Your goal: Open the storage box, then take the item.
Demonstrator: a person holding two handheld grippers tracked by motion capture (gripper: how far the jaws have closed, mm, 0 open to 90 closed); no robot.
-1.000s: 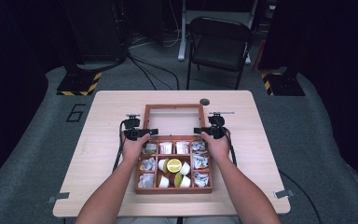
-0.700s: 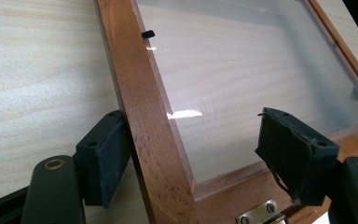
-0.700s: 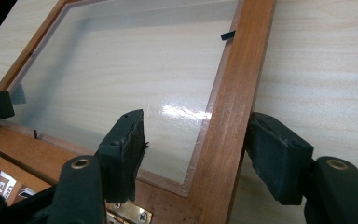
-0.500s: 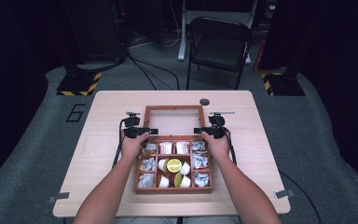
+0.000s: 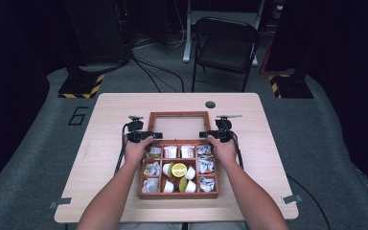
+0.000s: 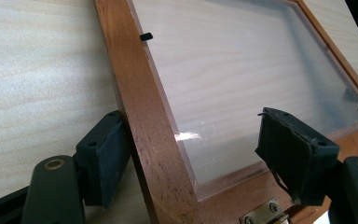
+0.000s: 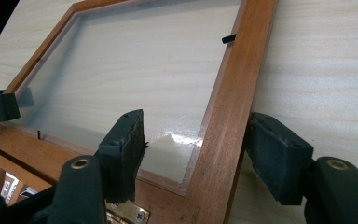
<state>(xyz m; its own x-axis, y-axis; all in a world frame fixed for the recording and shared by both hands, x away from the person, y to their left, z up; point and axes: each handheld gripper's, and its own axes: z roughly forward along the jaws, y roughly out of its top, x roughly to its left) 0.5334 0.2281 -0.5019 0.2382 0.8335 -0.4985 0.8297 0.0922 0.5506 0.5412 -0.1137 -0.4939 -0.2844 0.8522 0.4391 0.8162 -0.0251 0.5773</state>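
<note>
While the lid (image 5: pixel 178 125) lies flat open on the table (image 5: pixel 278 158), hinged to the far edge of the wooden box (image 5: pixel 178 192), each gripper straddles one of its side rails near the hinge. Left gripper (image 6: pixel 196 158): jaws spread, outer pad touching the left rail, inner pad hanging over the pane and well off it. Right gripper (image 7: pixel 196 156): jaws spread either side of the right rail, small gaps both sides, no pinch yet. Lid looks light and stiff: a wood frame around a clear pane that is likely slippery and scratch-prone. Best to grip the wooden rails, not the pane, and lift both sides evenly so the hinge (image 7: pixel 128 212) doesn't twist.
</note>
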